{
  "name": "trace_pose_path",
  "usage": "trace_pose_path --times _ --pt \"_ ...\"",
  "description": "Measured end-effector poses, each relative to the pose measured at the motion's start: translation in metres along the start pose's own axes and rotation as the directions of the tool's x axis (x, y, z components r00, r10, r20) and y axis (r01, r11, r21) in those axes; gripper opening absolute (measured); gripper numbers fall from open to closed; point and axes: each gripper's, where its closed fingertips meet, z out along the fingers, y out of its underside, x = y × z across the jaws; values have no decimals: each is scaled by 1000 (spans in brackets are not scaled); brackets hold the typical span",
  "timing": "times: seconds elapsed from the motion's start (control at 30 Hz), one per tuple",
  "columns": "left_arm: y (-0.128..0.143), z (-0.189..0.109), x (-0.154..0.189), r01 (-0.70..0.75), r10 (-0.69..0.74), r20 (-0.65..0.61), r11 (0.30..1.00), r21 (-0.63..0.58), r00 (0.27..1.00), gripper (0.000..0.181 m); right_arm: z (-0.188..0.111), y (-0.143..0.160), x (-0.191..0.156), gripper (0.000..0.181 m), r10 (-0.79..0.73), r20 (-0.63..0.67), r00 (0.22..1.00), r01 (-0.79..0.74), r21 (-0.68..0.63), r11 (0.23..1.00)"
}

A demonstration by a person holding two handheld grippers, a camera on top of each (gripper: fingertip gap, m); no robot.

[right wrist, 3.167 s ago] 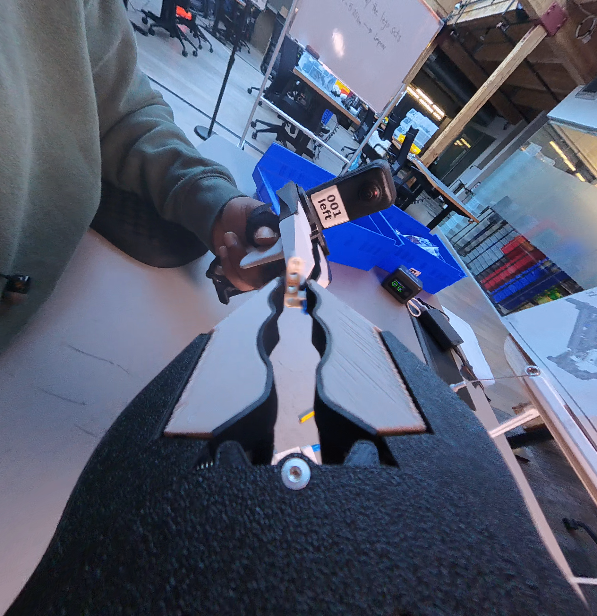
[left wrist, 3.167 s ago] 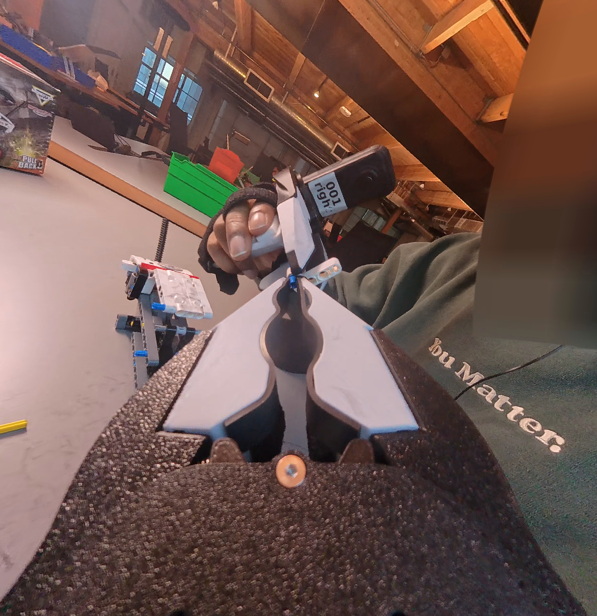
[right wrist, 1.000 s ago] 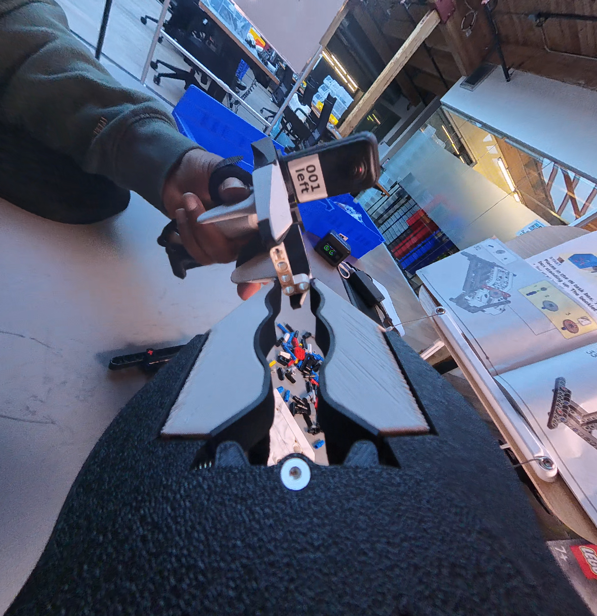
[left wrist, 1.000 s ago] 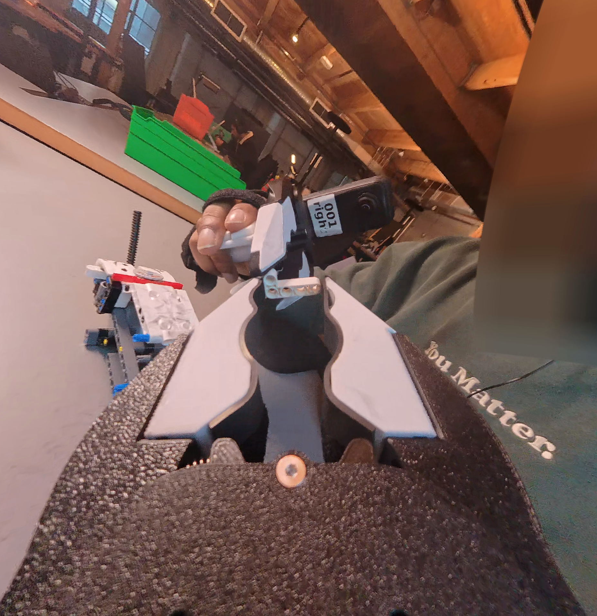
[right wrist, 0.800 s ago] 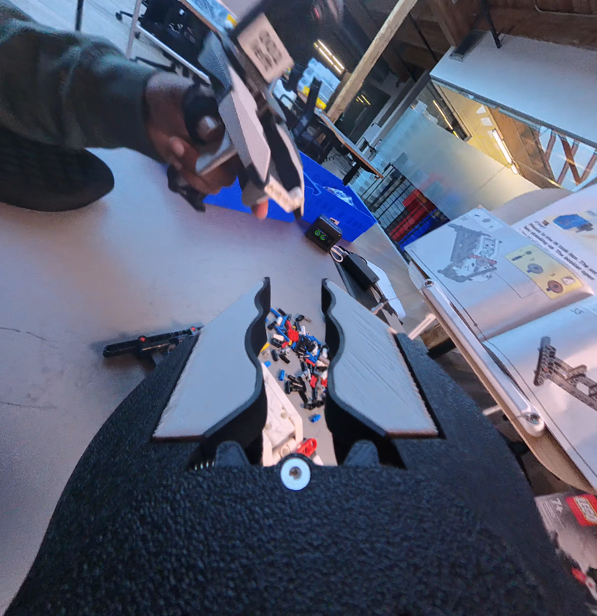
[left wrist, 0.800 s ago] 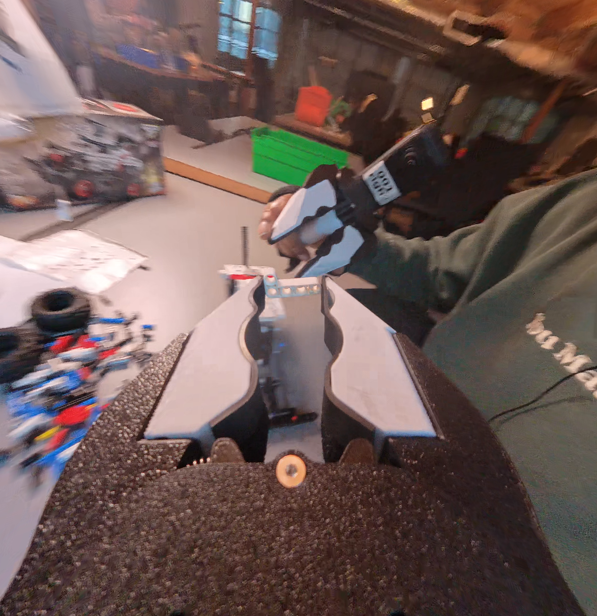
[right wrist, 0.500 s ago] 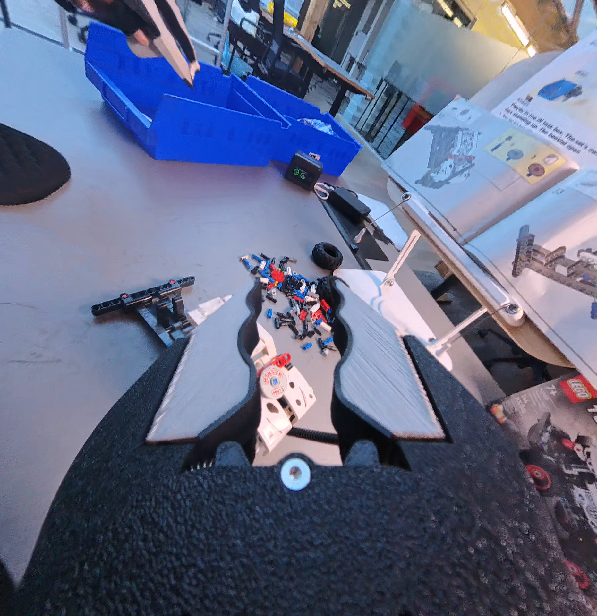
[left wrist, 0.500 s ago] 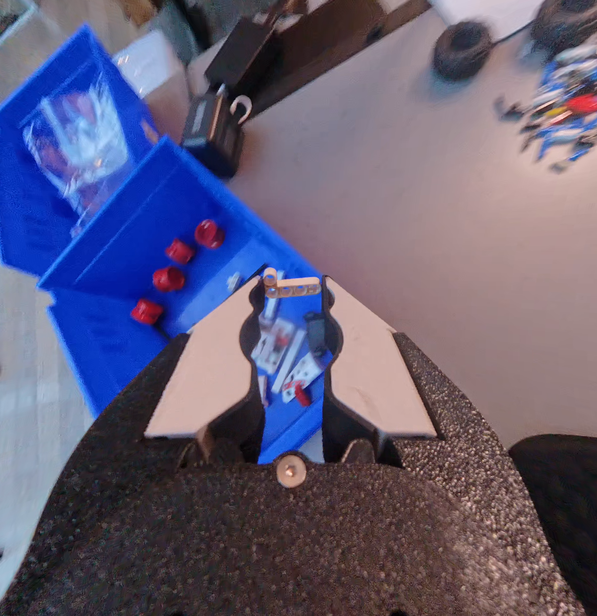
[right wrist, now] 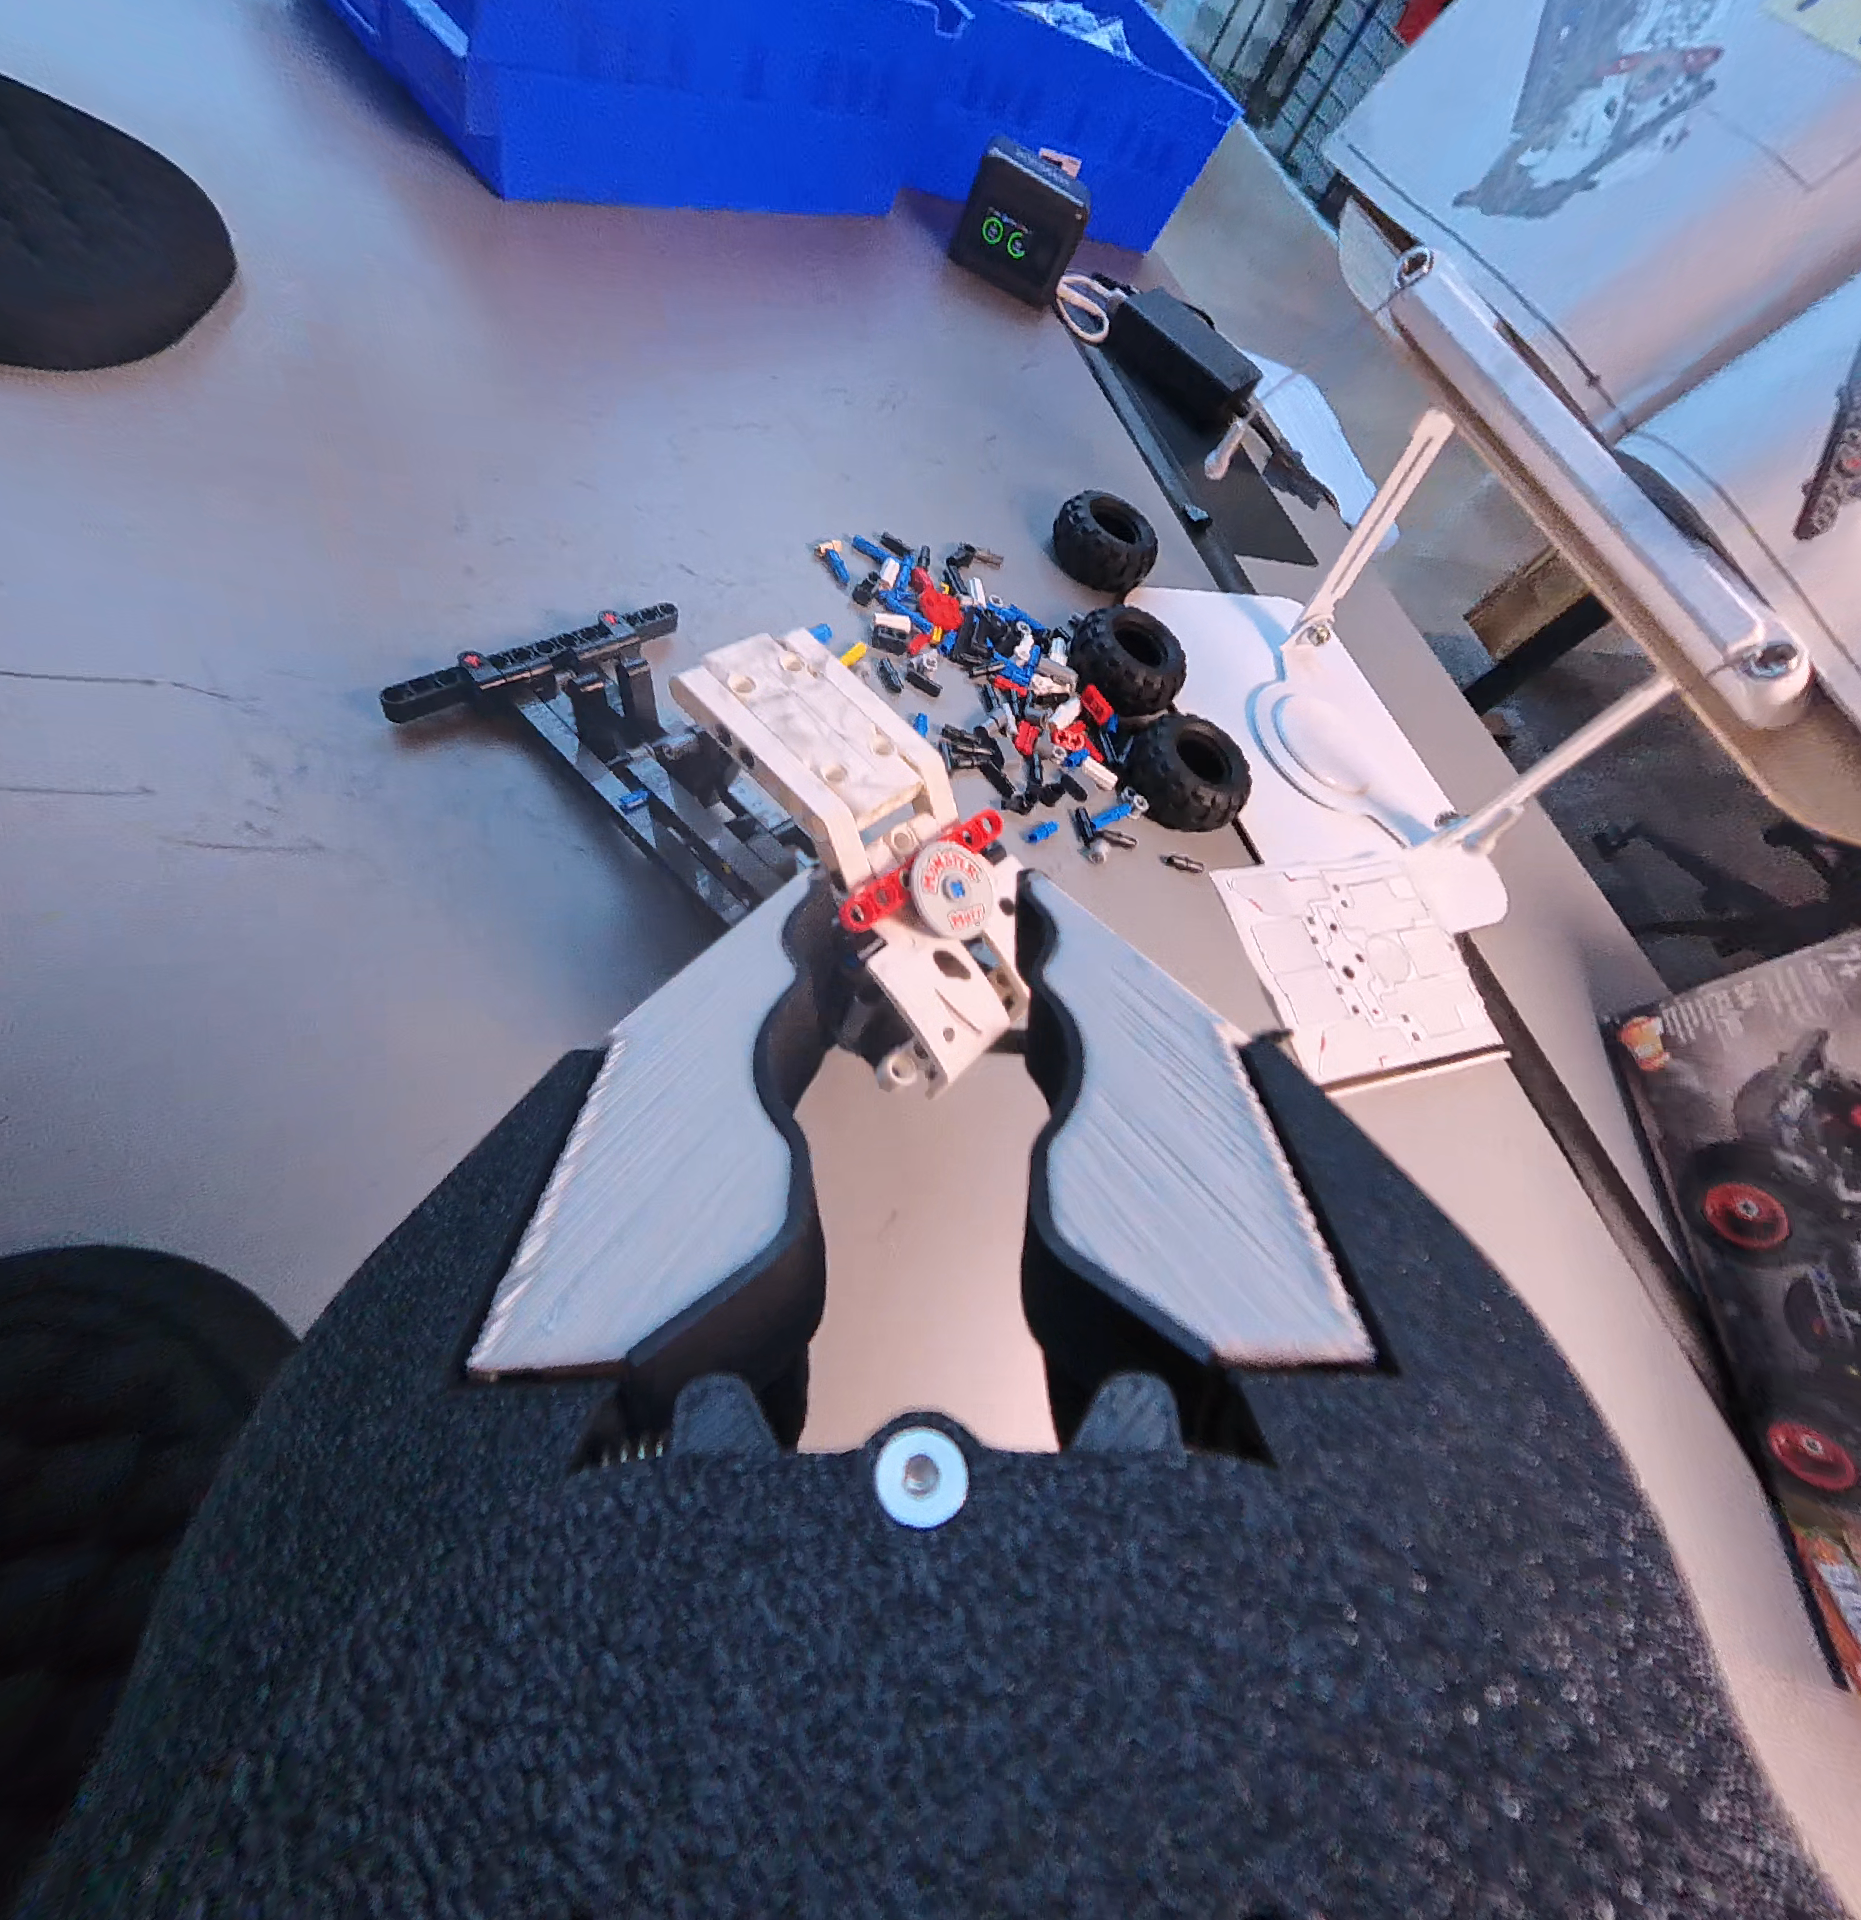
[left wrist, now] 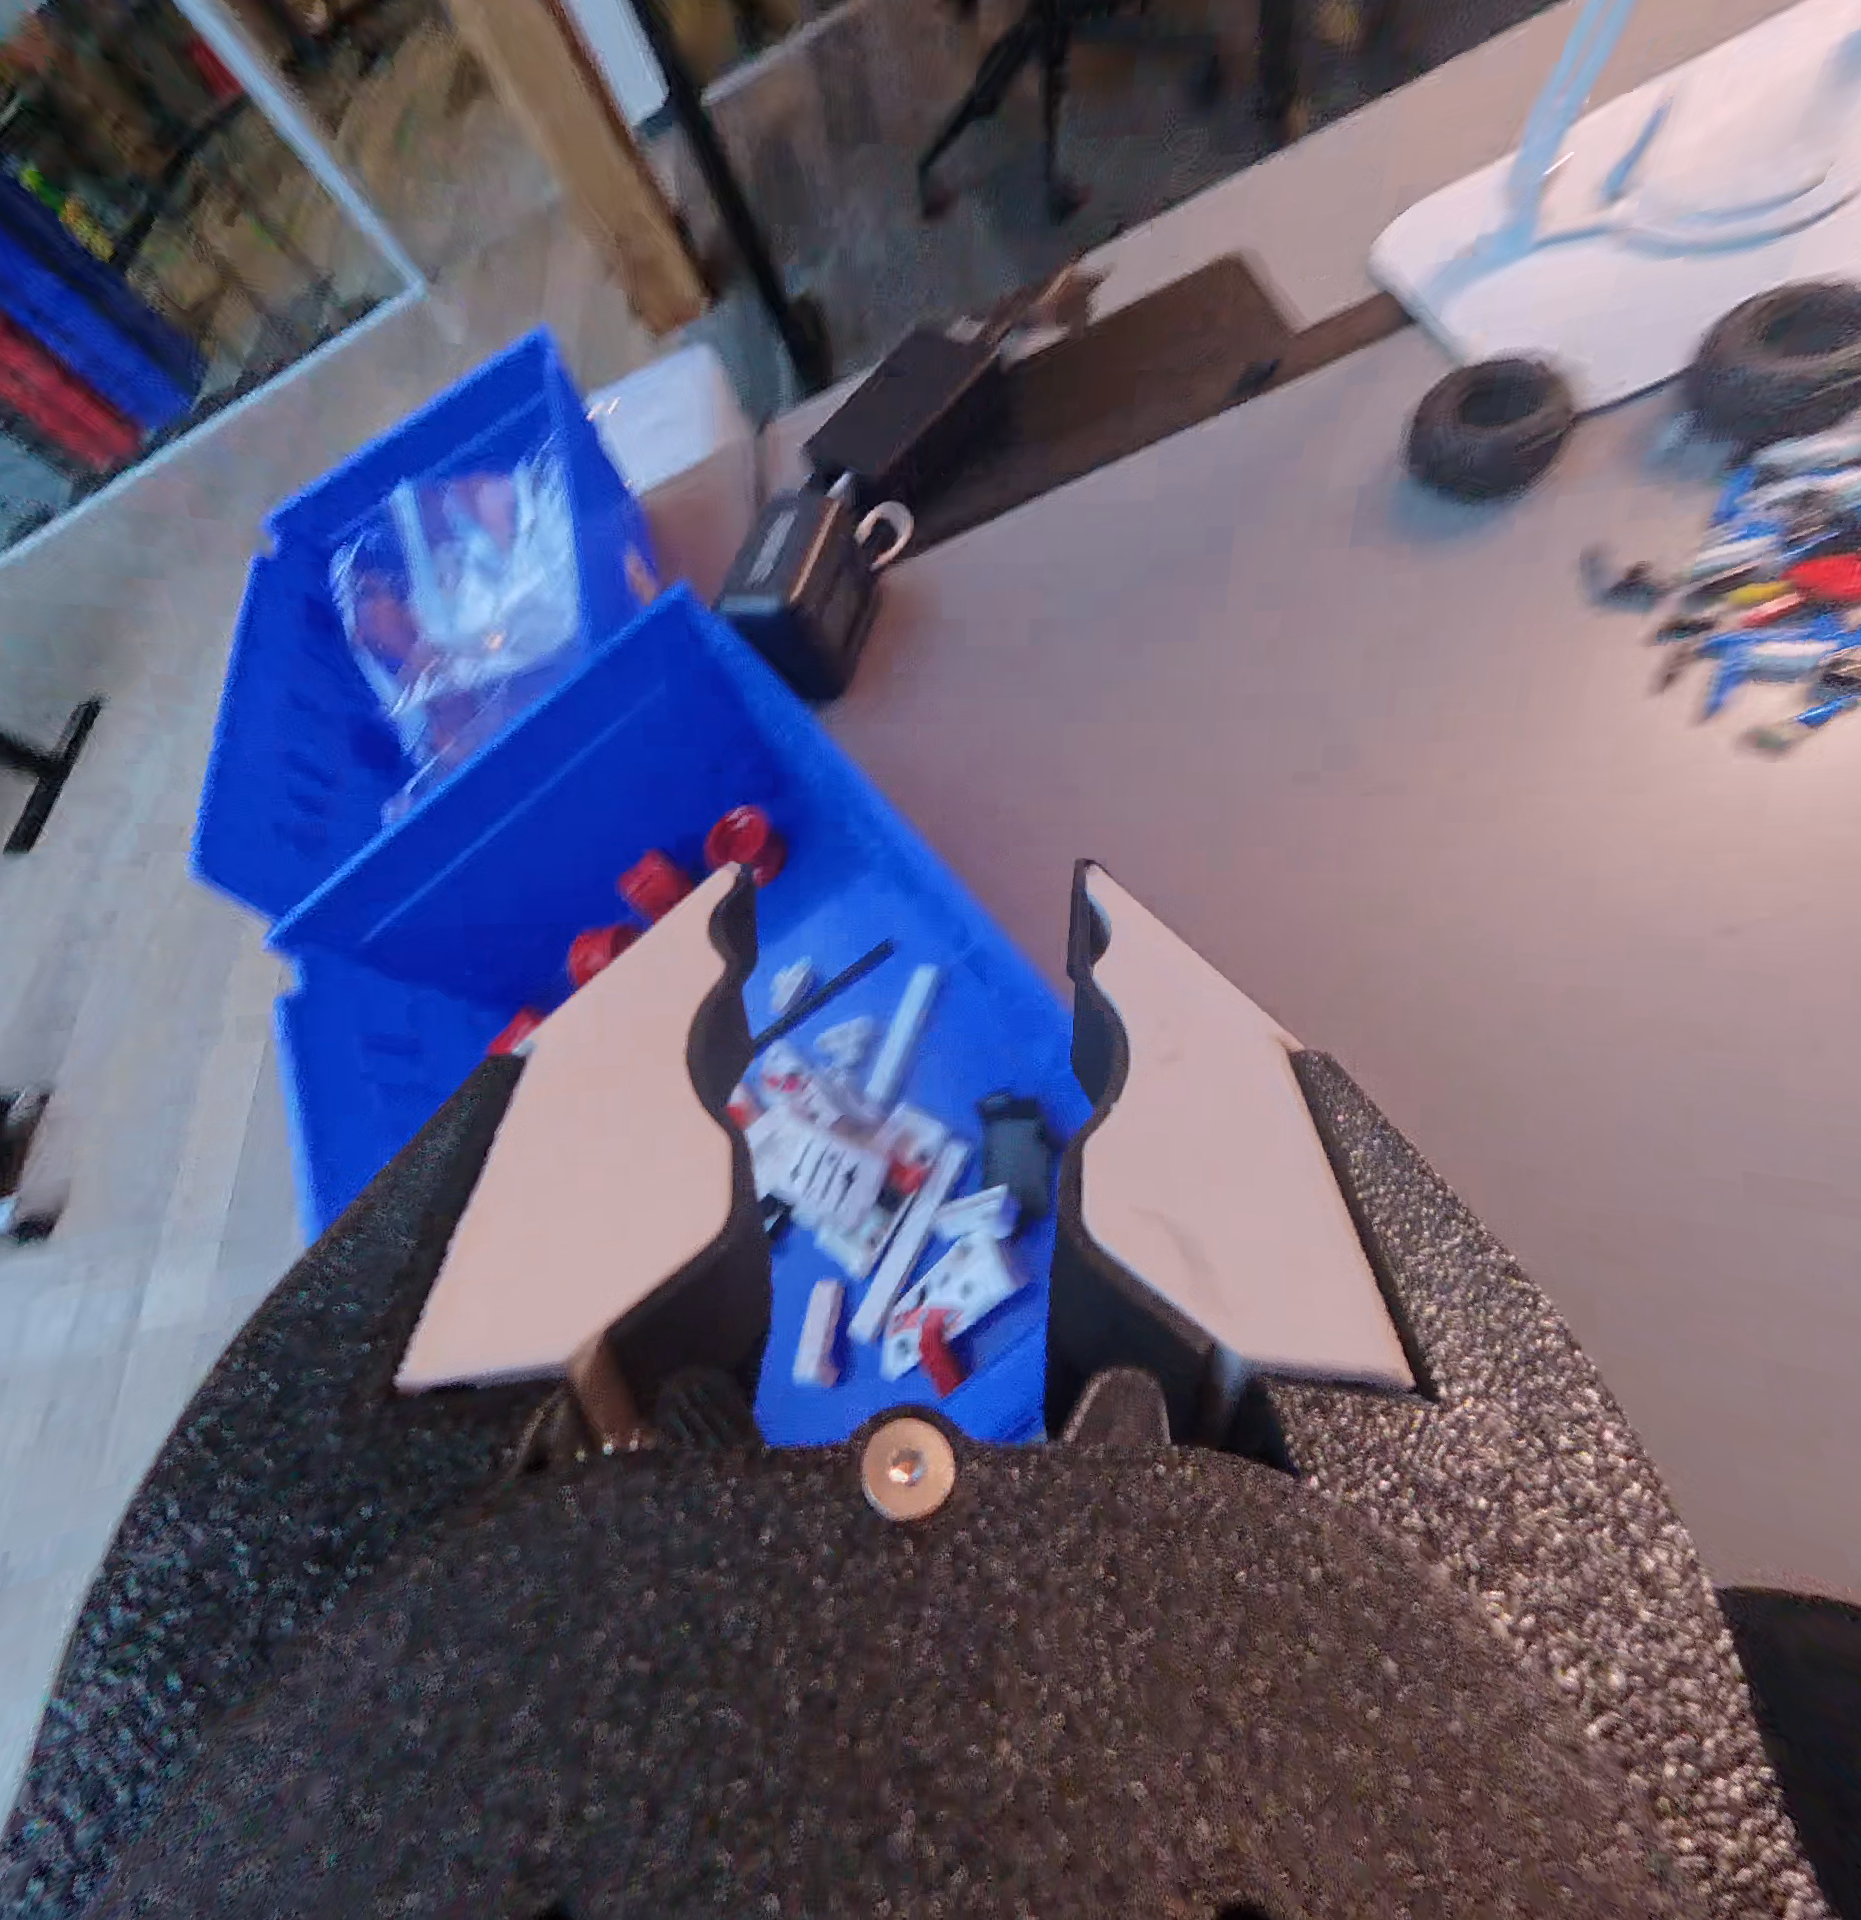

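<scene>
My left gripper hangs over the near blue bin, its jaws spread wide with nothing between them. Through the gap I look down on a jumble of white, red and black pieces lying on the bin floor, and a few red hubs sit farther back by the bin's far wall. A second blue bin stands just beyond, with a clear bag in it. To the right of the bins I see a small black device on the grey table, and far right a tyre beside a blurred scatter of small parts. My right gripper is low over the table, jaws parted and gripping nothing; its tips sit to either side of the near end of the white model, close to it, though I cannot tell whether they touch. The model's round disc and red beam lie right between the tips. A black frame reaches out from the model to the left. Beyond the model lies the pile of small parts, with three tyres along its right edge. A white sheet lies to the right of my gripper, and the kit box lies farther right.
</scene>
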Motion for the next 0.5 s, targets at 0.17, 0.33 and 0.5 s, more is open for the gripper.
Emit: trace_pose_path --times 0.17,0.33,0.5 --pt "-70 -21 178 -46 178 -556 969 244 812 66 -3 13 8 21 89 13 996 -90 26 996" --pt "-70 -35 344 -114 274 -870 962 249 410 82 20 13 8 23 118 160 980 -113 -41 993" --pt "-79 1 419 -241 366 -866 924 295 340 86 25 17 15 23 -6 301 954 71 -207 976"
